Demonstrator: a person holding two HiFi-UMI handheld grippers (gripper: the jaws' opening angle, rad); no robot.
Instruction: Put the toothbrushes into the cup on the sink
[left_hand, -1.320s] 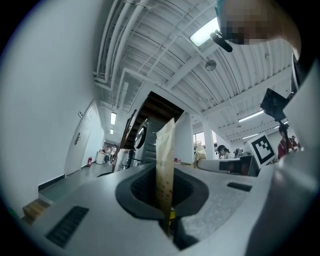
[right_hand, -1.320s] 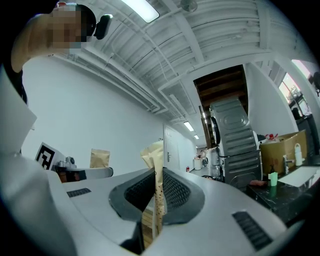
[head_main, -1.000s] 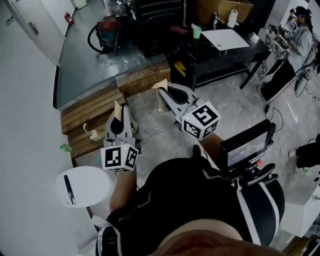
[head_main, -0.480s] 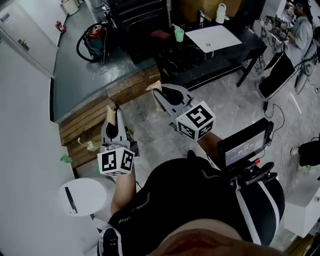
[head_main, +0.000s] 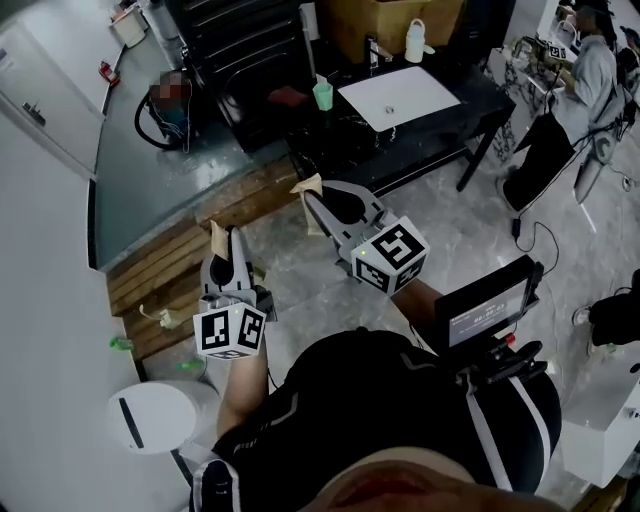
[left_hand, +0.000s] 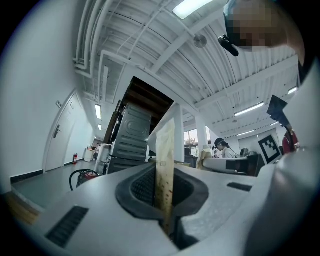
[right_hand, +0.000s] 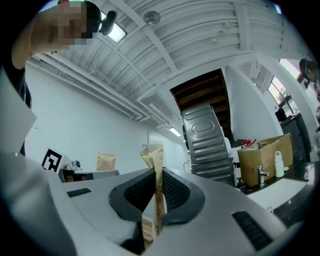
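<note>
One sink (head_main: 425, 92), two grippers, one green cup (head_main: 322, 96) just beside the sink, two tan-wrapped toothbrushes. Left gripper (head_main: 228, 243) pinches the left toothbrush (left_hand: 165, 155), right gripper (head_main: 318, 200) pinches the right toothbrush (right_hand: 156, 165). Both point forward, side by side, well apart from the cup.

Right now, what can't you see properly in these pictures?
- Left gripper view: the left tan wrapper, clamped in the left gripper, hides whatever is inside it.
- Right gripper view: the right tan wrapper in the right gripper does the same.
- Head view: the green cup is too small to see into.
- Right gripper view: the gripper's body covers most of the sink.
</note>
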